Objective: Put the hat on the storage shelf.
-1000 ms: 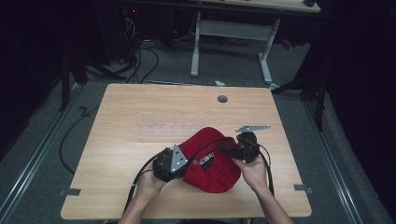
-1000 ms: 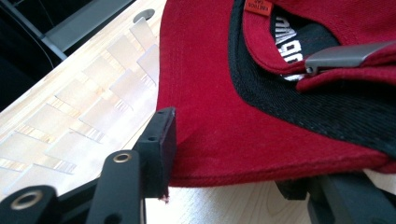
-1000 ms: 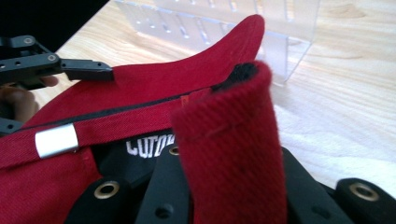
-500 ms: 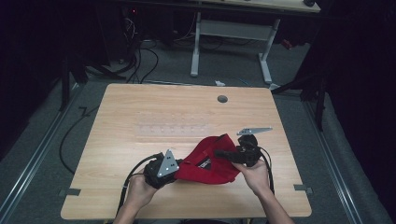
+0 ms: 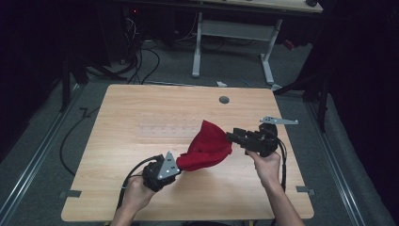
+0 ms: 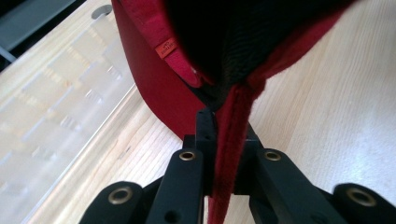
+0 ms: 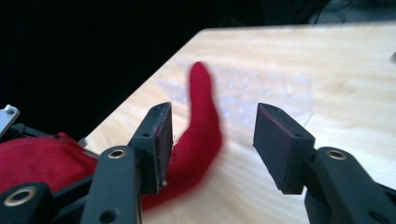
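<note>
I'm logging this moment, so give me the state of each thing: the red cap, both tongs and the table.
Red cap: lifted off the table at its far end, hanging from one pinched edge.
Left tongs: shut on the cap's edge.
Right tongs: open, jaws apart, holding nothing.
Table: bare wood, with a clear sheet lying flat on it.

I count 1 red cloth [image 5: 207,147], 2 grippers, left [image 5: 175,165] and right [image 5: 231,137], 2 hands [image 5: 137,192] [image 5: 266,165], 1 table [image 5: 141,106] with 1 round grommet [image 5: 224,100], and 1 desk frame [image 5: 235,33] behind.
</note>
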Action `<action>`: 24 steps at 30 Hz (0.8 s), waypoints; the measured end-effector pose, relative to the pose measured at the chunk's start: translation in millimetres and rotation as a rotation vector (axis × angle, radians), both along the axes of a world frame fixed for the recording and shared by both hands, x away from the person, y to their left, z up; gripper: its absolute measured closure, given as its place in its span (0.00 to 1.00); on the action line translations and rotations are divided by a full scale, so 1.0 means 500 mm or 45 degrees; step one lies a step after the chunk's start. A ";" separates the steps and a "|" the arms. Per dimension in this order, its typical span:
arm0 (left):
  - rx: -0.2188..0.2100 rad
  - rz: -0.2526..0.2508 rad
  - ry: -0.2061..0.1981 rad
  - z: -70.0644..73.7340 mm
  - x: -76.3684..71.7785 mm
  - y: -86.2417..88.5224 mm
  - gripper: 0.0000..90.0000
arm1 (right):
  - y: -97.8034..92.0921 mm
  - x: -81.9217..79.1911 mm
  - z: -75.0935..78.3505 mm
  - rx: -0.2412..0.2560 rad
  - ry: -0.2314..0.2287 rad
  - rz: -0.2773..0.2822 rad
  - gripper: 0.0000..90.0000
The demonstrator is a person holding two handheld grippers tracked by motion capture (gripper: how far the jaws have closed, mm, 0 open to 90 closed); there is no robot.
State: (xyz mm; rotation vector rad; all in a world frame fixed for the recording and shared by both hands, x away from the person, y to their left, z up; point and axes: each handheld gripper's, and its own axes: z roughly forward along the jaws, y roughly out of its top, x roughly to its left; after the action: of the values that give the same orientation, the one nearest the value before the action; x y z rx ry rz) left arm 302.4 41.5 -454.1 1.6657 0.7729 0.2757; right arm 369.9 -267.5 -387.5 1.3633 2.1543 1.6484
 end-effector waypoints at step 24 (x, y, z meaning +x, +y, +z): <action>-0.359 0.236 0.131 0.050 0.060 0.108 0.94 | -0.044 -0.015 -0.223 -0.428 0.069 -0.245 0.43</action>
State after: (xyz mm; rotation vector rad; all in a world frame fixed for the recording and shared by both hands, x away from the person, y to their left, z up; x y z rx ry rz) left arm 332.4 95.6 -429.0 1.3530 0.9985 0.2005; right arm 362.6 -289.3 -499.1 1.4669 2.1271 1.1331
